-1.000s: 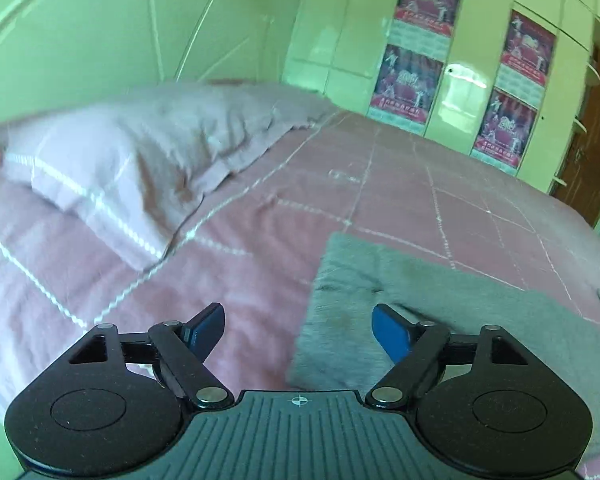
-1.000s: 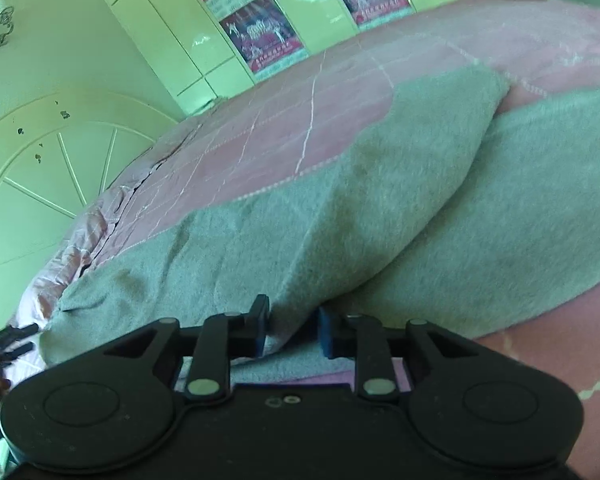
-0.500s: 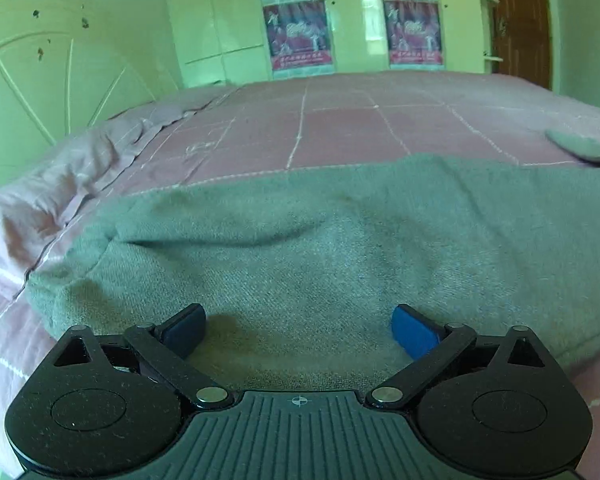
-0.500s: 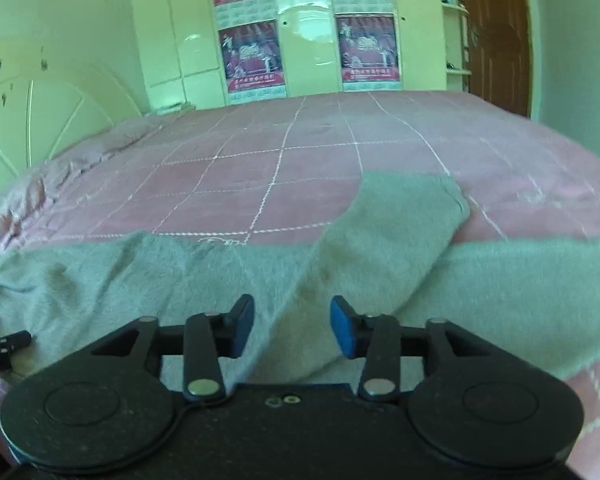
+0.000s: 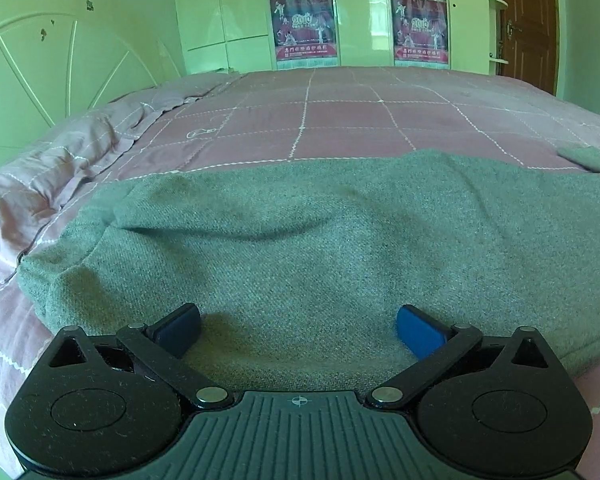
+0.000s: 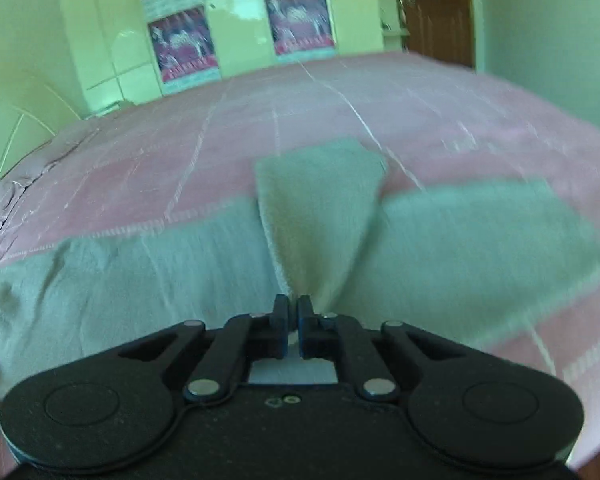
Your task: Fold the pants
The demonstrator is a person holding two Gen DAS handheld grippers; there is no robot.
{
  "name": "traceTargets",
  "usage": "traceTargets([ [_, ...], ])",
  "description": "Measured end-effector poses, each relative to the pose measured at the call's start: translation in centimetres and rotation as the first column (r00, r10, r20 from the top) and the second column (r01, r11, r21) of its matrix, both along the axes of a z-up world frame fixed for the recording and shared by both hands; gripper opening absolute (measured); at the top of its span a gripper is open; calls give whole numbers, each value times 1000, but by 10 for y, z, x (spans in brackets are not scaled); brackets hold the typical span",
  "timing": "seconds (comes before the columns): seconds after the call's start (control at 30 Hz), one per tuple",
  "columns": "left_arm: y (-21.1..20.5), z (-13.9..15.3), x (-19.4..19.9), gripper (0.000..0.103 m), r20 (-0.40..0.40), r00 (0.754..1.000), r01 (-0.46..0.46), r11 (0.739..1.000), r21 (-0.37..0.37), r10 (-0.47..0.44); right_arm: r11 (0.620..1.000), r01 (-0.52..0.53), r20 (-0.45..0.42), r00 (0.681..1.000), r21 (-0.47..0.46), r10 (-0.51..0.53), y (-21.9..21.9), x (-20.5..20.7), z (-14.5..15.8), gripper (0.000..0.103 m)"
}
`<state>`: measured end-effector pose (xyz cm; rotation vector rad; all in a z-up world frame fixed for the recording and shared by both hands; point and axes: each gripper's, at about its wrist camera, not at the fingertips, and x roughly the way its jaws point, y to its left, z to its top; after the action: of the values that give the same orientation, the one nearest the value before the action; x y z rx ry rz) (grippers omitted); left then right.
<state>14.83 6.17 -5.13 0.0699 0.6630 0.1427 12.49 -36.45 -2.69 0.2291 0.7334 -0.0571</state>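
Left gripper held over grey pants on pink bed, fingers spread wide, gripping nothing. Right gripper fingers pressed together, pinching a pants fold.

the grey pants are lying spread across the near part of the pink bed cover, taking up the whole width in front of the left gripper, whose jaws are standing wide over the cloth with nothing between them. beyond the pants the cover is running bare and flat toward the wardrobe doors, giving open room. on the left a rumpled pillow and the headboard are closing that side off. the right gripper is sitting shut at a raised fold of the pants; bare cover is lying beyond it.
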Motion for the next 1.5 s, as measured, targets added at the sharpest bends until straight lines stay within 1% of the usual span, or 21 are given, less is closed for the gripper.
traceTargets([
  [0.07, 2, 0, 2, 103, -2, 1000, 1, 1000, 0, -1, 998, 13, -16, 1000, 55, -12, -11, -3, -5, 2],
  [0.1, 4, 0, 4, 103, -3, 1000, 1, 1000, 0, -1, 998, 19, 21, 1000, 60, -20, -12, -3, 2, 12],
  [0.17, 4, 0, 4, 103, -2, 1000, 0, 1000, 1, 0, 999, -6, 90, 996, 32, 3, -6, 0, 17, 15],
  [0.33, -1, 1, 6, 103, -4, 1000, -19, 999, 29, 19, 983, -107, 87, 989, -151, 121, 19, 43, 22, 15],
  [0.43, -2, 1, 5, 103, -8, 1000, -30, 999, 25, 30, 941, -154, 36, 984, -300, 173, 36, 69, 10, 14],
  [0.47, -3, 1, 4, 103, -9, 999, -33, 999, 26, 33, 931, -164, 18, 983, -327, 180, 37, 74, 7, 13],
  [0.5, -4, 1, 4, 103, -10, 999, -34, 999, 28, 35, 928, -163, 21, 983, -334, 180, 32, 74, 5, 5],
  [0.57, -4, 1, 4, 103, -11, 999, -36, 999, 30, 36, 943, -99, 46, 992, -318, 120, 18, 68, 10, 0],
  [0.63, -4, 0, 4, 103, -11, 999, -36, 999, 32, 37, 974, -23, 74, 996, -225, 40, -10, 50, 17, 0],
  [0.73, -5, 0, 5, 103, -10, 999, -39, 999, 33, 39, 996, 86, 11, 996, -18, -86, -62, 21, 6, 0],
  [0.8, -5, 0, 5, 103, -10, 999, -38, 999, 33, 38, 995, 91, -15, 996, 39, -91, -80, 8, -3, 4],
  [0.87, -3, -1, 5, 103, -10, 999, -36, 999, 31, 37, 995, 81, 25, 996, 56, -82, -84, -1, 3, 11],
  [1.0, -3, -1, 6, 103, -11, 999, -35, 999, 30, 35, 996, 25, 89, 996, -90, -17, -64, 8, 25, 30],
  [1.07, -2, -1, 6, 103, -11, 999, -33, 999, 29, 33, 975, -56, 76, 994, -215, 73, -47, 28, 29, 34],
  [1.13, -2, -2, 7, 103, -11, 999, -32, 999, 29, 32, 927, -144, 58, 983, -345, 175, -22, 40, 31, 36],
  [1.2, -2, -2, 7, 103, -10, 999, -32, 999, 29, 32, 847, -220, 20, 965, -484, 262, 3, 54, 26, 37],
  [1.3, -2, -2, 7, 103, -8, 1000, -26, 999, 31, 27, 729, -304, -73, 941, -614, 331, 27, 81, 9, 35],
  [1.37, -1, -3, 5, 103, -4, 1000, -19, 999, 30, 20, 684, -334, -113, 931, -649, 347, 33, 94, 2, 18],
  [1.4, 0, -4, 5, 103, -1, 1000, -17, 999, 28, 17, 701, -320, -105, 937, -638, 333, 29, 99, 5, 0],
  [1.43, 1, -5, 4, 103, 4, 1000, -14, 1000, 24, 13, 751, -283, -61, 949, -597, 309, 20, 100, 15, 0],
  [1.5, 3, -7, 2, 103, 15, 1000, -10, 1000, 14, 10, 887, -158, 59, 977, -434, 203, -13, 91, 40, 0],
])
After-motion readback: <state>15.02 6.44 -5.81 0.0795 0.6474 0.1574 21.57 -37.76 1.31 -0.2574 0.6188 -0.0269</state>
